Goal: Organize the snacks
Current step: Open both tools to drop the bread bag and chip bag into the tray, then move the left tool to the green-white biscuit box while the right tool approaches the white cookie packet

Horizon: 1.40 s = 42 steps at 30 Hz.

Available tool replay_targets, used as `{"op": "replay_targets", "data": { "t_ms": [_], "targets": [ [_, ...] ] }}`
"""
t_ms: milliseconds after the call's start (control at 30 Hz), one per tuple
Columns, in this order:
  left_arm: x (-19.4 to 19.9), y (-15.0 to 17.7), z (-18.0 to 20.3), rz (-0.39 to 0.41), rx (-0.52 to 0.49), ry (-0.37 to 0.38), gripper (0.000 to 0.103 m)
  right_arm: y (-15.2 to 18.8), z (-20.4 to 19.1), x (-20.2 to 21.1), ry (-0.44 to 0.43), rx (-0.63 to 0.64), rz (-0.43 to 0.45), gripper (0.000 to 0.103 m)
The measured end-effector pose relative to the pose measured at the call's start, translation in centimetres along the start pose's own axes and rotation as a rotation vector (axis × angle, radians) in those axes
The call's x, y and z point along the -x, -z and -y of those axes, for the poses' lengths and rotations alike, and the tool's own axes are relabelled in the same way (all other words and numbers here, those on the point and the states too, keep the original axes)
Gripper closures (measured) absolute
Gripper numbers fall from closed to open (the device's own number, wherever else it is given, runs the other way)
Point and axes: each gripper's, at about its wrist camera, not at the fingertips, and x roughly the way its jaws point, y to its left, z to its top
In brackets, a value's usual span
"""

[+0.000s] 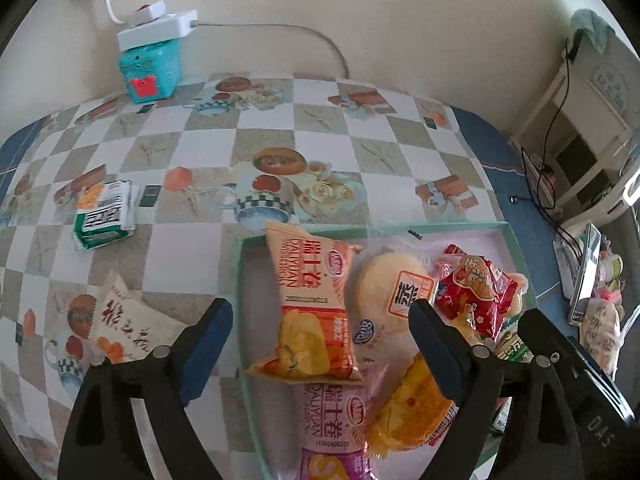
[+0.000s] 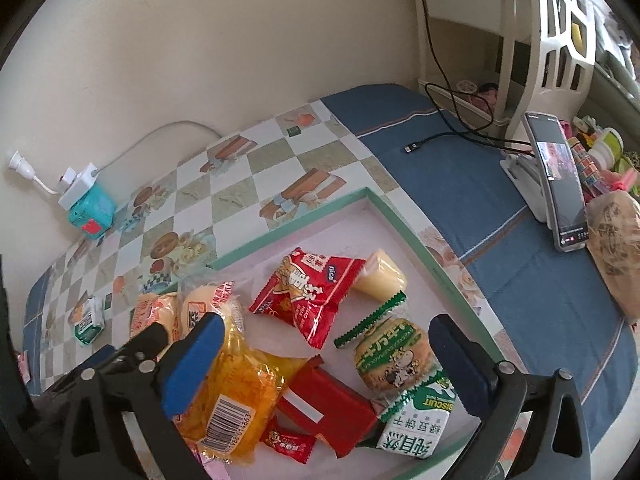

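A green-rimmed tray (image 1: 241, 280) (image 2: 320, 210) holds several snack packs. In the left wrist view my left gripper (image 1: 320, 340) is open above an orange swiss-roll pack (image 1: 310, 308), with a round bun (image 1: 390, 284), a red pack (image 1: 476, 288) and a pink pack (image 1: 332, 412) nearby. A green-white pack (image 1: 105, 216) and a white pack (image 1: 128, 320) lie on the table outside the tray. In the right wrist view my right gripper (image 2: 326, 364) is open and empty over a red box (image 2: 328, 404), a green biscuit pack (image 2: 394, 356) and a yellow pack (image 2: 236, 392).
A teal box (image 1: 150, 68) with a white power adapter stands at the back by the wall. A phone on a stand (image 2: 558, 184), a cable (image 2: 444, 136) and a brown bag (image 2: 616, 248) lie on the blue cloth at right. White shelving (image 2: 520, 20) stands behind.
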Motion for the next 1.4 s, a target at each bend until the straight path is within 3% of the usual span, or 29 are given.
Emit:
{"op": "replay_targets", "data": {
  "t_ms": [333,467,733,1000,1200,1400],
  "targets": [
    [3.4,0.1,-5.8,0.008,0.192,-0.115,0.005,0.3,-1.1,1.6,0.013,0.023,-0.015,0.0],
    [4.6,0.9,-8.5,0.024,0.24,-0.211,0.005,0.9,-2.4,2.2,0.003,0.051,-0.019,0.0],
    [8.1,2.0,-13.1,0.081,0.327,-0.281,0.005,2.5,-5.7,3.4,-0.044,0.123,-0.024,0.0],
    [11.0,3.0,-18.1,0.119,0.401,-0.408,0.005,4.5,-10.9,3.7,-0.119,0.218,-0.052,0.0],
    [12.3,4.5,-22.1,0.118,0.482,-0.504,0.005,6.0,-14.7,4.0,-0.166,0.285,-0.049,0.0],
    [10.0,6.0,-24.5,0.03,0.528,-0.497,0.005,7.4,-17.9,3.5,-0.232,0.331,-0.068,0.0]
  ]
}}
